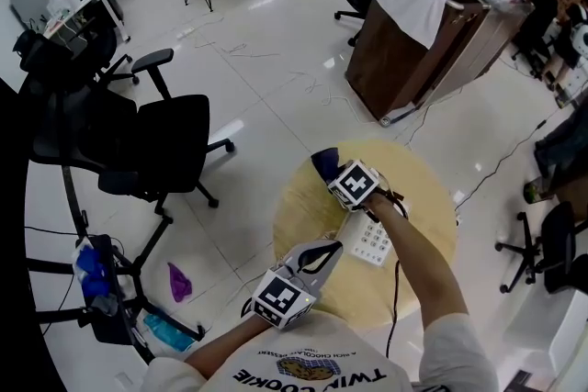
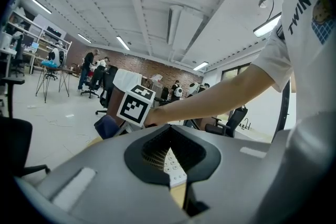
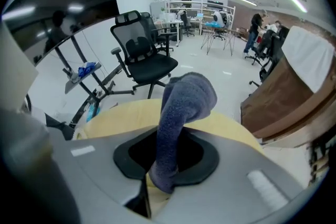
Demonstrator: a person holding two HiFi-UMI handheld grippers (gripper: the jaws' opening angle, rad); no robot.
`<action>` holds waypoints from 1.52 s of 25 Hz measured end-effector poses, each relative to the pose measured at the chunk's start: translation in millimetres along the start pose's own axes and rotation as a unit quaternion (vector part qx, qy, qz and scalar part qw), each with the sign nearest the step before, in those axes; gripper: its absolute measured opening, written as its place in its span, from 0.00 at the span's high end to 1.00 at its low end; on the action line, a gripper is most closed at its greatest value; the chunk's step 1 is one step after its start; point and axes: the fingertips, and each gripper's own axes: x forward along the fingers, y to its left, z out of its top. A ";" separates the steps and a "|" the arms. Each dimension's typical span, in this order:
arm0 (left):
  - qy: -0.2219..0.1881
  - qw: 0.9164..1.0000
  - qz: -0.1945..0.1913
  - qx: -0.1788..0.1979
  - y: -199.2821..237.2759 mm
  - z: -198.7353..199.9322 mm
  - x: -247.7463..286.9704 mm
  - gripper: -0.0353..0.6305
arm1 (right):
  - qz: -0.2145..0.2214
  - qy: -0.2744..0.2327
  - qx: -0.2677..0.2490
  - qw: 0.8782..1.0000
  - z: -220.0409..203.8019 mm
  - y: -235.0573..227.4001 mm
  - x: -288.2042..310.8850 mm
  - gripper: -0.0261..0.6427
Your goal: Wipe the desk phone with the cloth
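A white desk phone (image 1: pixel 375 241) lies on the round wooden table (image 1: pixel 432 197); its keypad (image 2: pixel 170 165) shows through the gap behind the left jaws. My right gripper (image 1: pixel 333 172) hovers at the phone's far left end, shut on a dark blue cloth (image 1: pixel 323 162). In the right gripper view the cloth (image 3: pixel 184 107) sticks up out of the jaws (image 3: pixel 152 186) and flops over. My left gripper (image 1: pixel 329 245) is just left of the phone at the table's near edge, jaws together (image 2: pixel 176 186), with nothing in them. The left gripper view also catches the right gripper's marker cube (image 2: pixel 135 105).
A black cable (image 1: pixel 397 289) runs from the phone toward me. Black office chairs (image 1: pixel 156 142) stand on the floor to the left. A brown cabinet (image 1: pixel 423 41) draped with a white cloth is beyond the table. A purple scrap (image 1: pixel 179 282) lies on the floor.
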 end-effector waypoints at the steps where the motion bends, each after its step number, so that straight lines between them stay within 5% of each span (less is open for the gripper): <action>1: -0.004 1.000 0.002 0.001 -0.4 0.6 -2.2 0.96 | -0.001 0.003 -0.012 1.000 -1.5 5.7 0.7 0.86; 21: -0.011 0.999 -0.024 0.023 -31.3 -3.7 -13.1 0.96 | 0.085 0.053 -0.066 0.993 -23.5 109.2 10.0 0.86; 30: -0.011 0.998 -0.050 0.031 -38.8 -5.8 -15.9 0.96 | 0.107 0.030 -0.024 0.994 -25.5 134.6 12.0 0.86; 38: -0.027 0.995 -0.082 0.041 -43.7 4.0 -12.2 0.96 | 0.056 -0.062 0.080 0.993 -13.6 105.2 -17.8 0.86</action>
